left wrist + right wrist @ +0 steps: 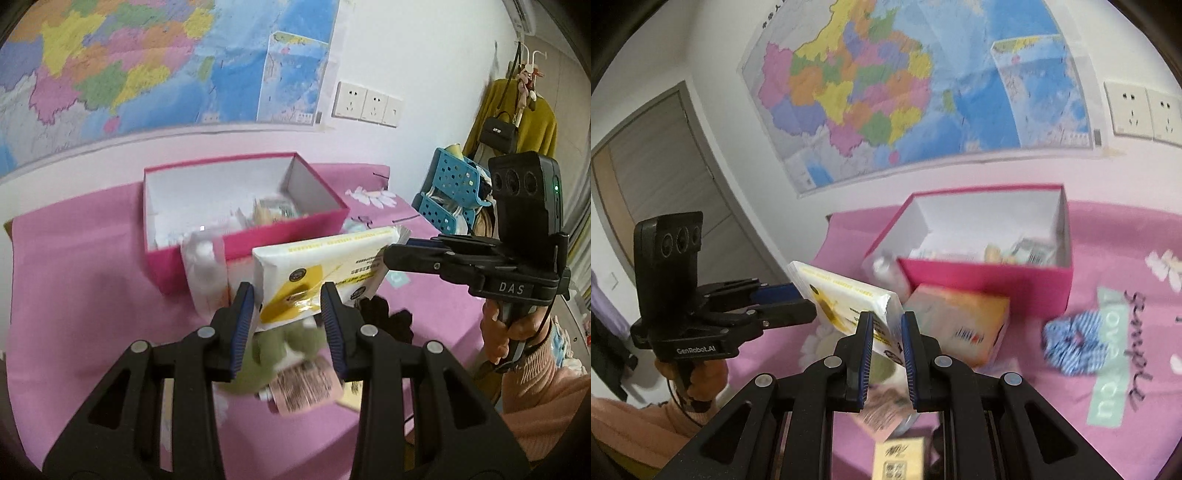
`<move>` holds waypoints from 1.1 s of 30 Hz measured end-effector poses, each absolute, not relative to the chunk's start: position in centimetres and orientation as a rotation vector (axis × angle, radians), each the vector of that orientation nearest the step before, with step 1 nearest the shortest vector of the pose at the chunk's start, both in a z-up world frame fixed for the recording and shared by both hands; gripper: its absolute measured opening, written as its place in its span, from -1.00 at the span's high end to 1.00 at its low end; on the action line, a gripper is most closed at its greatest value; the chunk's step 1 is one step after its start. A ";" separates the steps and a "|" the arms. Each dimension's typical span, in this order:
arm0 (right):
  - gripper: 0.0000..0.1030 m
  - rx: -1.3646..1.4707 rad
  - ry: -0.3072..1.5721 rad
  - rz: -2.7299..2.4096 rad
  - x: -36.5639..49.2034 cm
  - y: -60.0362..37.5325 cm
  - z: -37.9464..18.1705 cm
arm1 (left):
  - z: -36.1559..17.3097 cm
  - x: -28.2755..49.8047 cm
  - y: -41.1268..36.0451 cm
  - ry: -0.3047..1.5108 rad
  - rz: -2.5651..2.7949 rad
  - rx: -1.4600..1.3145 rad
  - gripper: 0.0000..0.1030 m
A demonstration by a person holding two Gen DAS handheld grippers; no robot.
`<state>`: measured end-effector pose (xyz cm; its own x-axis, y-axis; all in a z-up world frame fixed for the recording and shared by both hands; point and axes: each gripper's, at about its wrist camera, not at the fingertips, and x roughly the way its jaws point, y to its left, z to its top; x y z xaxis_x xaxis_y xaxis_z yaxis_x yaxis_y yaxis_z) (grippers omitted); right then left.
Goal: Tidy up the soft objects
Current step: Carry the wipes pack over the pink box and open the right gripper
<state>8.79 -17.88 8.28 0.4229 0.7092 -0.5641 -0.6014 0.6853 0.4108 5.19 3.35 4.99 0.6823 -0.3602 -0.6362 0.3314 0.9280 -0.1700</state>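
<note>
Both grippers hold one white-and-yellow tissue pack (325,266) in the air over the pink-covered table. My left gripper (288,295) is shut on its near end; my right gripper (393,254) clamps its far right end. In the right wrist view the right gripper (886,325) is shut on the pack (846,299), and the left gripper (790,302) grips its other end. The open pink box (243,243) with a white inside stands just behind, with small packets in it. A green plush toy (280,350) lies under the pack.
An orange-and-white tissue pack (960,328) and a clear plastic packet (205,273) lean on the box front. A blue striped scrunchie (1075,339) lies to the right. A pink labelled packet (306,387) and black fabric (384,314) lie near. Blue baskets (450,192) stand past the table.
</note>
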 end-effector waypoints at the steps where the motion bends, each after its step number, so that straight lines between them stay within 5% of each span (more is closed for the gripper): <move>1: 0.70 0.160 0.776 0.824 9.4 -18.0 8.6 | 5.2 5.6 3.3 0.719 -0.386 -0.042 0.24; 18: 0.70 0.179 0.761 0.799 17.6 -16.3 9.2 | 6.9 14.5 4.3 0.720 -0.328 -0.034 0.24; 33: 0.70 0.208 0.941 0.786 25.6 -12.0 3.0 | 2.1 21.9 7.6 0.898 -0.219 -0.125 0.24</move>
<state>25.58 -11.96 2.95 0.3407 0.6842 -0.6448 -0.5125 0.7101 0.4827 21.93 7.59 2.08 0.6026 -0.2404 -0.7610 0.1363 0.9706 -0.1986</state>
